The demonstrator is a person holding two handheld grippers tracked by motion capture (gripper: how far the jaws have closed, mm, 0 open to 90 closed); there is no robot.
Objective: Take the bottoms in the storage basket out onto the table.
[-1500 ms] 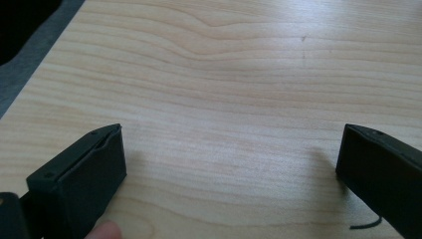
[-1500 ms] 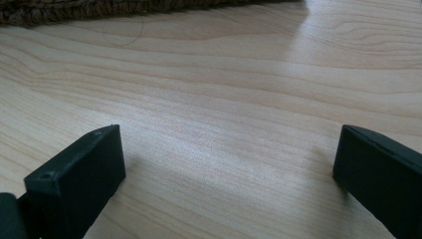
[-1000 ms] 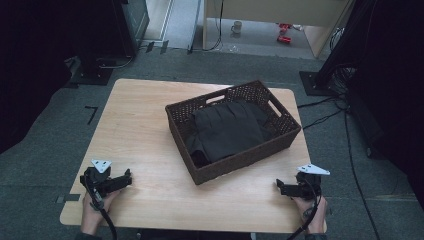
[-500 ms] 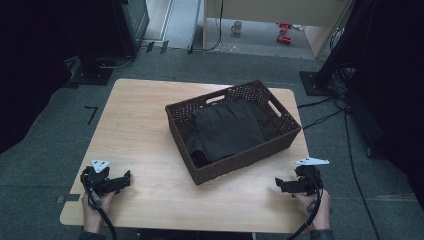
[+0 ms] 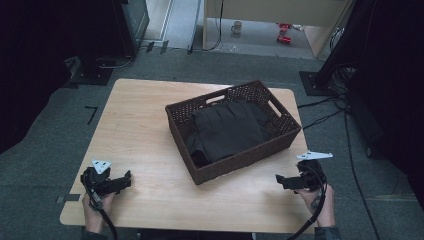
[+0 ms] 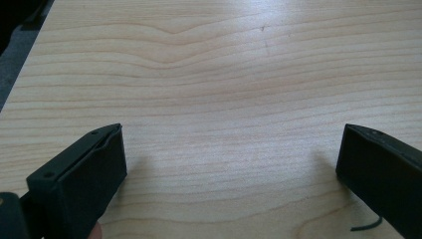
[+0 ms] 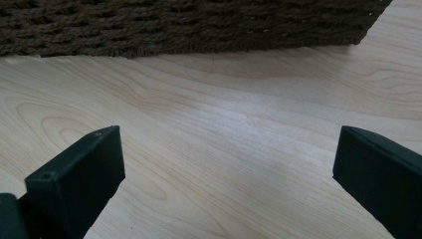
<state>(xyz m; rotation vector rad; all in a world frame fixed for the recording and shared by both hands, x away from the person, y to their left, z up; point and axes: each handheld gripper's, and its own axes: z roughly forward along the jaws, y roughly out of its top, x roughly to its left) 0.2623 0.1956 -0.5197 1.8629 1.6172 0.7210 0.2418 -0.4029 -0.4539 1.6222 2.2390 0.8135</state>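
Apparently at rest, both grippers, left (image 5: pixel 127 176) and right (image 5: pixel 279 180), sit wide-jawed and empty near the table (image 5: pixel 140 125) edge, flanking the basket (image 5: pixel 240 162) holding dark cloth (image 5: pixel 227 131), probably clothing.

A dark brown woven basket (image 5: pixel 235 165) sits angled near the table's right edge, holding a folded black cloth (image 5: pixel 230 130).
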